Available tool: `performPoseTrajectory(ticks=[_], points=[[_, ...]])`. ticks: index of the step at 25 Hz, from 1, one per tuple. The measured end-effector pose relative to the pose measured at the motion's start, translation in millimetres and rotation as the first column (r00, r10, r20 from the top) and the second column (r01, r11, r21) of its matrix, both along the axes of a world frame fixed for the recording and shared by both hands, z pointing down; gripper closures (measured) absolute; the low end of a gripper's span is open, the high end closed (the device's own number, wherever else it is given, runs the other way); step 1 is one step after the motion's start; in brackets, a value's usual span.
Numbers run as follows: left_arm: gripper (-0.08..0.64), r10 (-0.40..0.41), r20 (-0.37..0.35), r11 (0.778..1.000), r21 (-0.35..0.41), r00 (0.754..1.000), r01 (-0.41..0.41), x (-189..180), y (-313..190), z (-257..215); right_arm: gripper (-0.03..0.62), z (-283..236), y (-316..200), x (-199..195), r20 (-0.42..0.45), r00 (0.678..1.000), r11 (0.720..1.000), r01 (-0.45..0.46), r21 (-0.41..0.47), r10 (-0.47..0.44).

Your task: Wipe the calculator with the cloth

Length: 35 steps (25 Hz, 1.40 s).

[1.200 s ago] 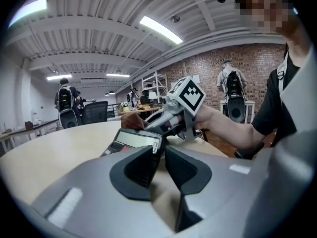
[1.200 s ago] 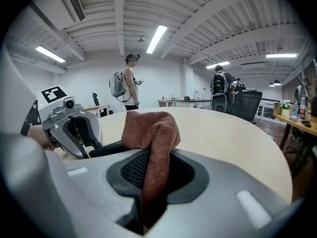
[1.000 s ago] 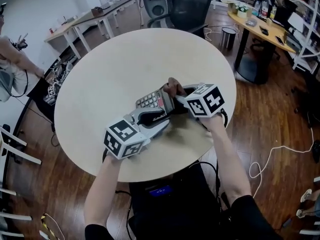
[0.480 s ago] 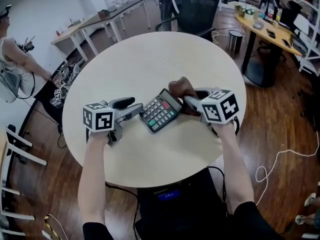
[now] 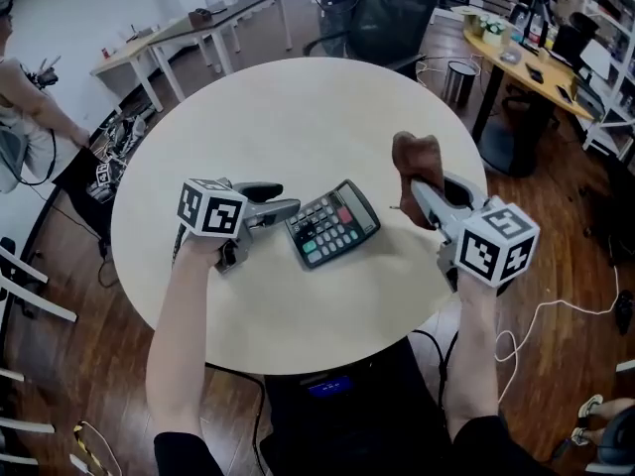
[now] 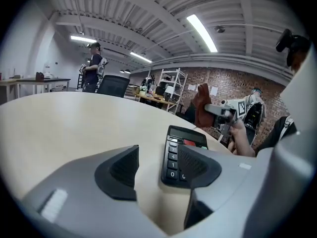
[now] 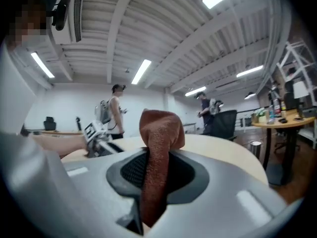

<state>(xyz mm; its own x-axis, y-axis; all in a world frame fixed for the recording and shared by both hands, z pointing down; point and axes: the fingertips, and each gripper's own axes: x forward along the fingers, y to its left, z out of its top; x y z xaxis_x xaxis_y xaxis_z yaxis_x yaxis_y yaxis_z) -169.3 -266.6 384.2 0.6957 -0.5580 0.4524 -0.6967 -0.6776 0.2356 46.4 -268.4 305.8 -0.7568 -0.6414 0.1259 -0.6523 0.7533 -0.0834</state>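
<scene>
The brown cloth (image 5: 417,159) only partly shows. Its low end is tucked btw the jaws of the R gripper (image 5: 421,192), which squeeze tight on it (the top pokes up like a little hat). In the R gripper view the cloth (image 7: 159,133) stands right in the middle & blocks what is behind it, w/ the R gripper (image 7: 156,175) pads pressing it from both sides.

In the L gripper view one pad covers a near corner of the calculator (image 6: 184,142), so only some keys & the dark screen show. The screen is too small to read.

The L gripper (image 5: 285,204) has its jaws wide apart. They have just been opening, w/ nothing pinched. The calculator (image 5: 332,224) lies flat & slanted just past its tips. Touching or not, can't tell.

On the round table (image 5: 288,117) the calculator sits in the near half, well away from every edge. The far half is bare, w/ lots of room. The R gripper is held up near the right rim, well apart from the calculator. Both arms hide bits of the near rim. A black chair (image 5: 382,18) stands at the far rim.
</scene>
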Motion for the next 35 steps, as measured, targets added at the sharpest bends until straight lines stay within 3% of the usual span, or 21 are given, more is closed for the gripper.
performPoseTrajectory(ticks=[3, 5, 9, 13, 16, 20, 24, 27, 31, 33, 35], points=[[0.301, 0.064, 0.014, 0.998, -0.005, 0.998, -0.064, 8.0, 3.9, -0.2, 0.508, 44.7, 45.1, -29.9, -0.181, 0.968, 0.981, 0.154, -0.114, -0.173], [0.301, 0.104, 0.020, 0.995, -0.001, 0.994, -0.104, 14.0, 7.9, -1.8, 0.508, 66.0, 56.5, -47.1, -0.250, 0.947, 0.975, 0.171, -0.141, -0.203], [0.315, 0.168, 0.040, 0.986, -0.017, 0.985, -0.167, 29.4, 17.4, 1.5, 0.508, 76.8, 36.2, -65.0, -0.264, 0.942, 0.973, 0.168, -0.158, -0.206], [0.341, 0.166, -0.008, 0.986, -0.030, 0.986, -0.167, 24.4, 30.7, -2.5, 0.508, 76.8, 13.0, -86.5, -0.267, 0.935, 0.967, 0.191, -0.168, -0.232], [0.351, 0.132, -0.074, 0.991, -0.012, 0.988, -0.133, 10.2, 43.7, -9.0, 0.508, 74.5, -5.6, -111.4, -0.263, 0.926, 0.957, 0.228, -0.180, -0.270], [0.378, 0.096, -0.174, 0.995, 0.006, 0.980, -0.096, -3.7, 64.8, -19.6, 0.508, 71.2, -29.5, -156.4, -0.194, 0.920, 0.927, 0.296, -0.232, -0.342], [0.383, 0.056, -0.159, 0.998, 0.008, 0.986, -0.055, -12.3, 74.2, -20.9, 0.508, 61.7, -48.2, -201.5, -0.072, 0.910, 0.888, 0.379, -0.260, -0.409], [0.383, -0.082, -0.147, 0.997, 0.000, 0.986, 0.083, -40.2, 65.9, -17.4, 0.508, 53.7, -57.7, -191.3, -0.004, 0.926, 0.891, 0.363, -0.273, -0.378], [0.383, -0.247, -0.301, 0.969, -0.052, 0.921, 0.242, -68.8, 46.5, -27.1, 0.508, 56.4, -52.4, -166.5, 0.034, 0.942, 0.894, 0.328, -0.306, -0.334], [0.383, -0.268, -0.355, 0.963, -0.093, 0.895, 0.251, -63.5, 42.3, -28.7, 0.508, 61.7, -45.1, -166.8, 0.027, 0.941, 0.889, 0.327, -0.322, -0.337], [0.383, -0.273, -0.378, 0.962, -0.123, 0.885, 0.245, -56.0, 41.3, -27.6, 0.508, 65.4, -37.7, -173.7, 0.009, 0.937, 0.883, 0.333, -0.330, -0.350]])
